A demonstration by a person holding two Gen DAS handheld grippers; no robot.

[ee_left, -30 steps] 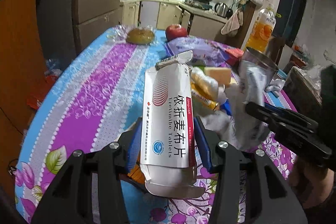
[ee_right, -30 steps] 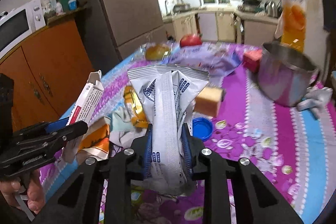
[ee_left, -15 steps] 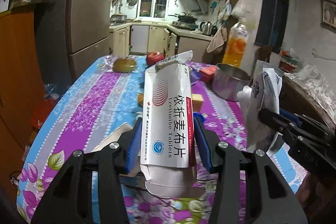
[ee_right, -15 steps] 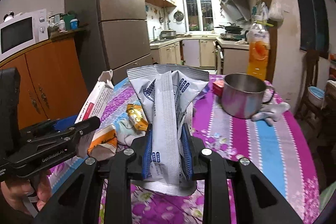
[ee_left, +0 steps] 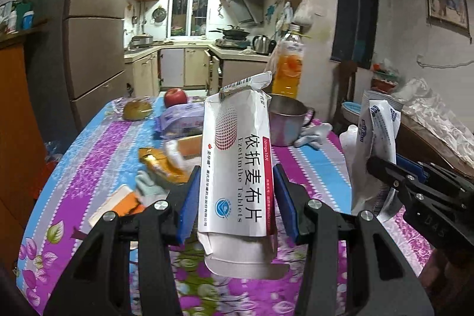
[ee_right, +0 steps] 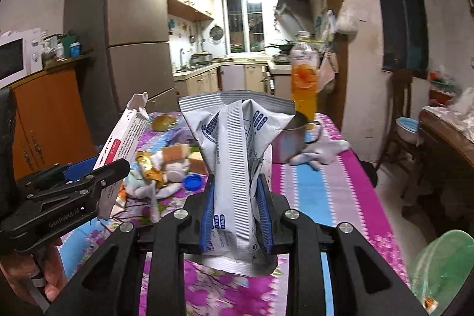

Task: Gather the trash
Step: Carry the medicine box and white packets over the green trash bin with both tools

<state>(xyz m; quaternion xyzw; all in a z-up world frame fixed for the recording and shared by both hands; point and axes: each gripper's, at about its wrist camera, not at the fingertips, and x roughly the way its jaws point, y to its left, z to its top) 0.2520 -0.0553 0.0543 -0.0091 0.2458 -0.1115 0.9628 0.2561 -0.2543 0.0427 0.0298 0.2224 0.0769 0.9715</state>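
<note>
Your left claw [ee_left: 235,199] is clamped on a white tablet box [ee_left: 237,168] with red trim and Chinese lettering; the 2 blue pads press its long sides, and the box stands upright between them with its torn top flap open, lifted clear of the counter [ee_left: 89,144]. Your right claw [ee_right: 235,212] is closed on a crumpled white and blue foil pouch [ee_right: 237,144], gripped low so that the wide sealed top fans out above the pads; it too hangs above the floral cloth. From the left wrist view you can see the right claw and its pouch off to the right, beside the box, the 2 apart. More litter lies on the counter behind the box: an orange wrapper [ee_left: 161,165], a flattened orange and white carton [ee_left: 118,203], pale crumpled paper [ee_left: 149,184], and in the right wrist view a blue bottle cap [ee_right: 192,182]. Further back sit a metal pot [ee_left: 286,120] with a white glove [ee_left: 314,134] beside it, an orange drink bottle [ee_left: 288,64], a red apple [ee_left: 176,96], a wrapped bun [ee_left: 136,108] and a purple packet [ee_left: 180,117]. A green translucent bag [ee_right: 441,265] shows at the lower right edge of the right wrist view, beside the counter.
</note>
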